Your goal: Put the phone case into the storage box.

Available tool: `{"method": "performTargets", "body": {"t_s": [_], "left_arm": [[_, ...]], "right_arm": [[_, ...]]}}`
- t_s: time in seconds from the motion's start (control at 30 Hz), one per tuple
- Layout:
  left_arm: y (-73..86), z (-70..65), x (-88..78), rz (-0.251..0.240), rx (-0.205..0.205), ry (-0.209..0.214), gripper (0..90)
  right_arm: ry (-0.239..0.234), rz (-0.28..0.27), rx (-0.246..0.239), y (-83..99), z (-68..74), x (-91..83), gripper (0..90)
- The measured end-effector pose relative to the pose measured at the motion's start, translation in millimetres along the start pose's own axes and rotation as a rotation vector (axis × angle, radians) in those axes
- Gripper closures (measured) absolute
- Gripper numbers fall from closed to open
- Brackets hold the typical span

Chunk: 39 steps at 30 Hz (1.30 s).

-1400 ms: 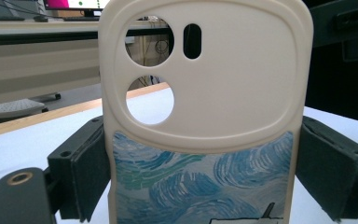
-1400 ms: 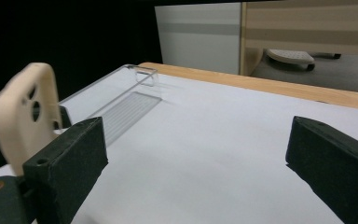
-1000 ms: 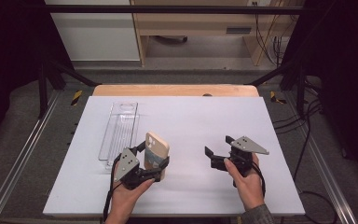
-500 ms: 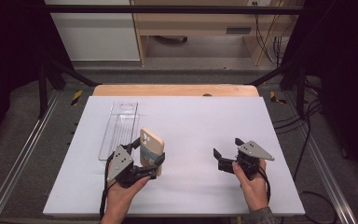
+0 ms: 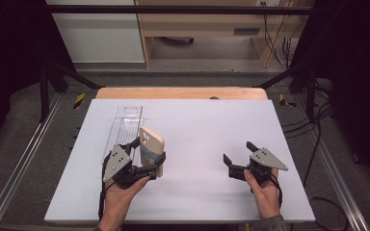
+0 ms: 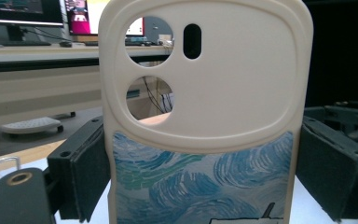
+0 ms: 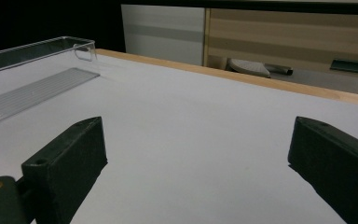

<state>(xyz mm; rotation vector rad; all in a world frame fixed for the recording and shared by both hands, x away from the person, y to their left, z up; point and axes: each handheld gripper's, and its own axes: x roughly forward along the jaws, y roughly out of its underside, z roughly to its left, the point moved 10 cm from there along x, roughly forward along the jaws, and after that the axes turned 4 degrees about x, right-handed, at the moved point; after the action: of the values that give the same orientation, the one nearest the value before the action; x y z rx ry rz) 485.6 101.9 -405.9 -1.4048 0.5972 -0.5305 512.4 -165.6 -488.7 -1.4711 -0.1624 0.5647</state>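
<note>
1. Phone case (image 5: 151,150) stands upright in the left claw (image 5: 147,166), pads clamped on its side edges, just beside the clear tray (image 5: 123,126) near the counter's (image 5: 197,120) left edge.
2. Right claw (image 5: 238,159) has just been opening; jaws wide, nothing between them.
3. Bare counter lies between both claws and out to the far wooden edge (image 5: 183,93).

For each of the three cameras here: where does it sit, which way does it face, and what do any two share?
High view: above the person's side, facing forward and down on the white table; both hands, left gripper, right gripper.
Left gripper view: rides the left gripper, facing the phone case clamped between its jaws.
Right gripper view: rides the right gripper, low over the table, jaws open.
Shared: the clear tray appears in the high and right gripper views.
</note>
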Motion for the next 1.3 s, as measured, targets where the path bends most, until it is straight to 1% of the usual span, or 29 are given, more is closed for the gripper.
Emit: {"method": "performTargets", "body": {"t_s": [0.07,0.17,0.23,0.27,0.33,0.37,0.43,0.57,0.67,0.7,0.77,0.83,0.9,0.93,0.97,1.0,1.03,1.13,1.23,1.3], "left_arm": [[-5.5,2.4,0.1,-0.004,0.007,-0.007,11.5],[-14.6,6.5,-0.9,-0.017,-0.002,-0.019,11.5],[-19.5,9.9,-0.9,-0.016,-0.006,-0.026,11.5],[-22.4,11.7,-0.6,-0.014,-0.006,-0.026,11.5],[-27.6,12.9,-0.6,-0.014,-0.01,-0.011,11.5],[-30.9,14.5,-0.6,-0.014,-0.007,-0.012,11.5],[-36.1,18.7,-0.4,-0.003,0.014,-0.026,11.5],[-44.4,30.3,0.3,0.012,0.032,-0.055,11.5],[-45.4,38.5,2.3,0.03,0.04,-0.075,11.5],[-45.5,41.6,3.4,0.036,0.044,-0.083,11.5],[-46.7,47.2,4.8,0.037,0.034,-0.092,11.5],[-47.7,54.5,6.2,0.037,0.035,-0.107,11.5],[-48.8,63.3,7.1,0.038,0.016,-0.119,11.5],[-48.8,63.3,7.1,0.038,0.016,-0.119,11.5],[-51.9,72.6,7.5,0.038,0.015,-0.142,11.5],[-53.3,75.2,7.2,0.035,0.006,-0.145,11.5],[-56.2,78.4,7.1,0.021,-0.011,-0.144,11.5],[-59.6,88.0,7.2,0.02,-0.008,-0.171,11.5],[-62.3,96.7,7.5,0.019,-0.018,-0.193,11.5],[-61.3,103.1,9.3,0.025,-0.021,-0.214,11.5]], "right_arm": [[-0.004,-0.006,0.008,0.5,-0.1,-0.4,4.1],[-0.007,-0.022,0.007,-1.3,0.7,-1.4,3.9],[-0.005,-0.028,0.004,-1.9,1.0,-2.2,3.8],[-0.002,-0.032,0.004,-1.9,1.1,-2.5,3.8],[0.007,-0.044,0.005,-1.5,0.7,-3.8,3.9],[0.009,-0.046,0.008,-1.0,0.7,-4.4,4.0],[0.011,-0.047,0.009,0.4,0.7,-5.2,3.8],[0.012,-0.05,0.011,1.9,0.2,-5.7,3.4],[0.008,-0.055,0.014,4.1,0.9,-5.1,3.4],[0.004,-0.048,0.014,5.8,2.0,-4.4,3.3],[-0.001,-0.04,0.004,8.4,3.3,-2.4,3.3],[0.0,-0.034,0.001,10.4,3.1,-1.8,3.2],[0.001,-0.04,0.01,10.4,2.4,-1.8,3.2],[0.001,-0.04,0.01,10.4,2.4,-1.8,3.2],[-0.003,-0.035,0.008,12.0,2.7,-1.1,3.2],[-0.008,-0.035,0.005,12.2,3.6,-0.8,3.2],[-0.012,-0.035,0.005,12.3,4.7,-0.4,3.3],[-0.022,-0.03,-0.014,13.4,8.3,1.5,3.3],[-0.027,-0.025,-0.024,15.1,10.4,3.4,3.2],[-0.032,-0.023,-0.028,15.3,12.3,3.8,3.2]]}}
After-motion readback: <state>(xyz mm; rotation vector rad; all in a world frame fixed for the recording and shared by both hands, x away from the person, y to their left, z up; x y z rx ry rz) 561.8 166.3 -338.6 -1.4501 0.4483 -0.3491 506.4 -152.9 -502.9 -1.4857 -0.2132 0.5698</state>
